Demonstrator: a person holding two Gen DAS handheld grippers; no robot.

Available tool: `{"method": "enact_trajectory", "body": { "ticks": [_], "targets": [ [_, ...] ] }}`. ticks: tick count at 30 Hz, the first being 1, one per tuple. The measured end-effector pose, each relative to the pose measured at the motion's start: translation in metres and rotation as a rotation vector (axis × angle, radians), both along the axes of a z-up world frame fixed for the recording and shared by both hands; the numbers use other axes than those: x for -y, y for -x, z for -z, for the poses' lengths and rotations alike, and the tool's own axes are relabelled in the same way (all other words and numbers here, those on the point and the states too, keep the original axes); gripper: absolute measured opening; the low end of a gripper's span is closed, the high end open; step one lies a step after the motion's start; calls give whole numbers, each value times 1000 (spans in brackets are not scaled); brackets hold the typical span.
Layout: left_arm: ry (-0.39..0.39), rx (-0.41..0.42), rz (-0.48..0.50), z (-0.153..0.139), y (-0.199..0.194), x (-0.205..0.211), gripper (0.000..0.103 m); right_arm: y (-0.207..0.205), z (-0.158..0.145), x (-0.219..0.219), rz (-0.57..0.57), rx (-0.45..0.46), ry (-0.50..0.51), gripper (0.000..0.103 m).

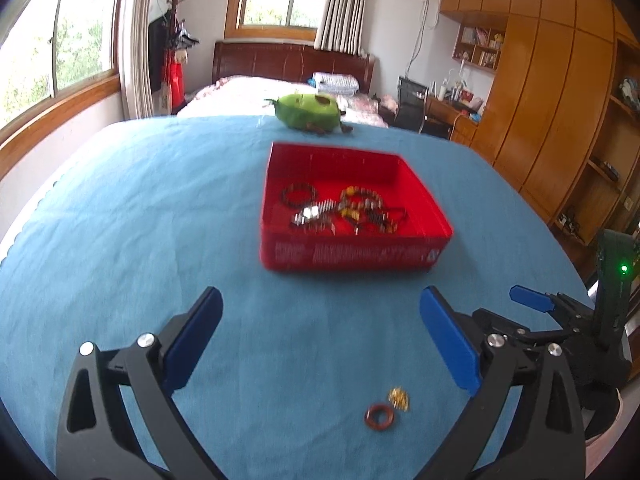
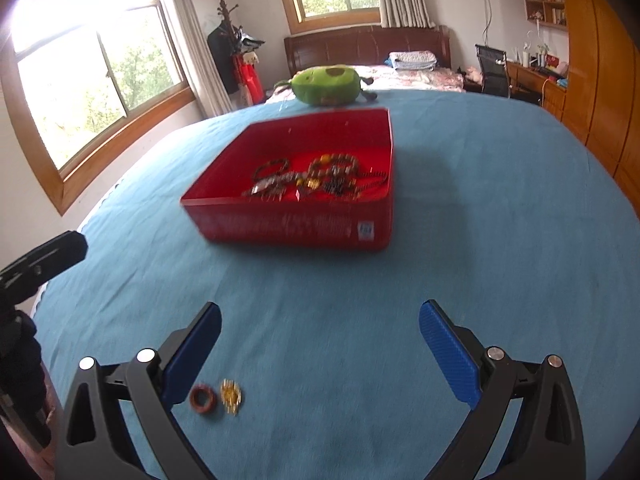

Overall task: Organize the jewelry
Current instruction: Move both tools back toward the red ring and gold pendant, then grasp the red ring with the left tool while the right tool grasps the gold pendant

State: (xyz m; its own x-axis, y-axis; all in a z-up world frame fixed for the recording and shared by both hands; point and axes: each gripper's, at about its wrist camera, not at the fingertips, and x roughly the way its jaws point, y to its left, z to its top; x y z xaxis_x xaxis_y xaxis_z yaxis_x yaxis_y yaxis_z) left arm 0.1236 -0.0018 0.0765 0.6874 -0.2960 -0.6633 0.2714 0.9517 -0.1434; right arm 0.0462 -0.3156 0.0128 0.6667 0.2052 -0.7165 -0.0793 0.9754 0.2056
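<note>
Left gripper [image 1: 320,312]: sits low in the left wrist view, blue-padded fingers [image 1: 196,336] spread wide apart, nothing between them. It also pokes in at the left edge of the right wrist view.
Right gripper [image 2: 320,326]: same deal in its own view, fingers [image 2: 448,352] wide apart and holding nothing. In the left wrist view it shows up at the right edge [image 1: 532,300], looks spread there too.
Red box [image 1: 352,254]: open-topped, sitting on the table just above the middle of both frames.
Jewelry in the box [image 1: 344,212]: a tangled pile of beaded bracelets and chains, mostly toward the near wall. A dark bead bracelet [image 1: 299,195] lies a bit apart on the left of the pile. Blurry, so hard to pick out single pieces.
Brown ring [image 1: 379,418]: flat on the cloth, lower middle of the left wrist view; in the right wrist view it sits just beside the left finger pad.
Gold piece [image 1: 399,398]: small gold bit, right next to the ring, can't tell what it is exactly.
Table [image 1: 140,220]: covered in a blue cloth.
Green plush [image 1: 310,111]: at the far edge of the table, behind the box.
Background: a bed [image 2: 416,72] in the top of the frames.
</note>
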Motion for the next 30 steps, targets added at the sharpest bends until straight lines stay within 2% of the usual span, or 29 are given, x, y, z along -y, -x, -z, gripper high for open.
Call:
{"method": "enact_trajectory", "body": {
  "ticks": [2, 5, 8, 10, 11, 12, 13, 17, 21, 30],
  "targets": [
    [-9, -34, -7, 12, 4, -6, 98, 8, 5, -2, -13, -9, -4, 99],
    [-26, -76, -25, 27, 8, -13, 98, 20, 11, -7, -48, -31, -26, 92],
    [-41, -120, -32, 41, 12, -20, 98, 28, 18, -14, -109, -65, -71, 78],
    [-52, -153, -26, 49, 14, -22, 98, 29, 24, -19, -152, -99, -108, 61],
    [-55, -167, -25, 51, 14, -23, 98, 27, 27, -21, -173, -117, -129, 56],
    [-58, -185, -30, 55, 14, -24, 98, 25, 32, -23, -192, -141, -151, 46],
    [-56, -194, -35, 57, 14, -26, 98, 23, 36, -26, -206, -164, -168, 41],
    [-47, -220, -39, 64, 14, -29, 98, 14, 47, -40, -236, -213, -160, 33],
    [-65, -244, -28, 71, 13, -24, 98, 8, 51, -52, -263, -238, -137, 30],
    [-49, -275, -36, 78, 8, -25, 98, 1, 63, -74, -309, -273, -52, 22]
  ]
}}
